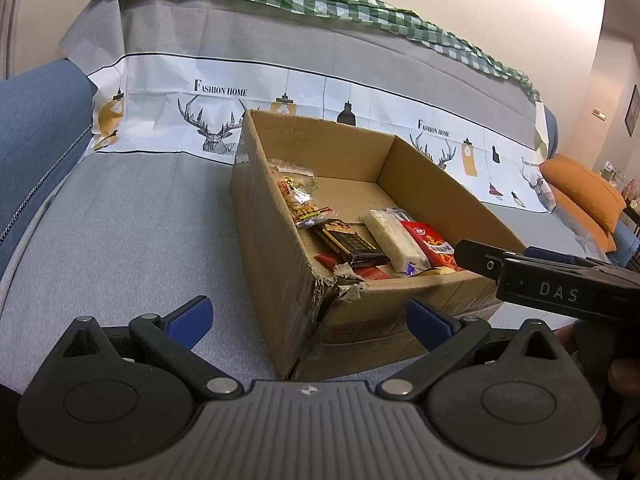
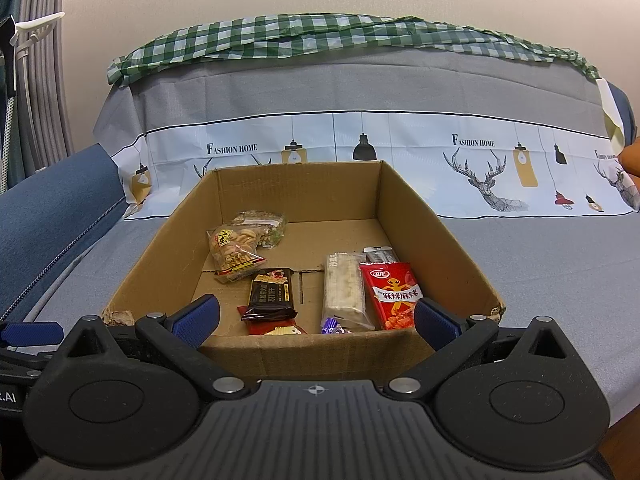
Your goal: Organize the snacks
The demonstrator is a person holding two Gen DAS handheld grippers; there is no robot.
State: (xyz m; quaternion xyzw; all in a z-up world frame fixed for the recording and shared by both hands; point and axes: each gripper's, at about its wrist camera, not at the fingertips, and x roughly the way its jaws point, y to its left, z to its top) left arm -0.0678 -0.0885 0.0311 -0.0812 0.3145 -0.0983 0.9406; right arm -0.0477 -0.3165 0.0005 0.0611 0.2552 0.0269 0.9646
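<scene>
Left hand-held gripper (image 1: 308, 320): fingers spread wide, blue pads apart, nothing between them. It hangs over the grey sofa cover (image 1: 132, 216), just before the torn near corner of the cardboard box (image 1: 280, 264).

Right hand-held gripper (image 2: 316, 316): fingers likewise spread, empty, aimed over the box's near wall (image 2: 312, 348). In the left wrist view its black body comes in from the right, over the box's near right edge, covering the lower end of the red packet (image 1: 430, 242). In the right wrist view a blue pad of the left gripper shows at the far left edge, cut off.

Snacks, all inside the box (image 2: 168, 248), on its floor:
- 1 clear bag of peanut-like pieces (image 2: 234, 254), left side, towards the back.
- 1 second clear bag (image 2: 268, 226) behind and partly under it; contents hard to make out.
- 1 dark brown bar packet (image 2: 272, 294), lying over a red wrapper (image 2: 250, 322) mostly hidden.
- 1 long pale packet (image 2: 344, 290), centre right.
- 1 red packet (image 2: 394, 294), touching the pale one's right side.
- 1 small silver-grey wrapper (image 2: 380, 255) behind those two, half covered.
- Purple (image 2: 332, 326) and yellow-white scraps at the near wall, cut off by it; type not readable.

Surroundings: printed cover with deer and lamps (image 2: 488, 184) on the sofa back, green checked cloth (image 2: 320, 34) along the top, orange cushion (image 1: 580, 192) far right, blue armrest (image 1: 36, 120) left.
</scene>
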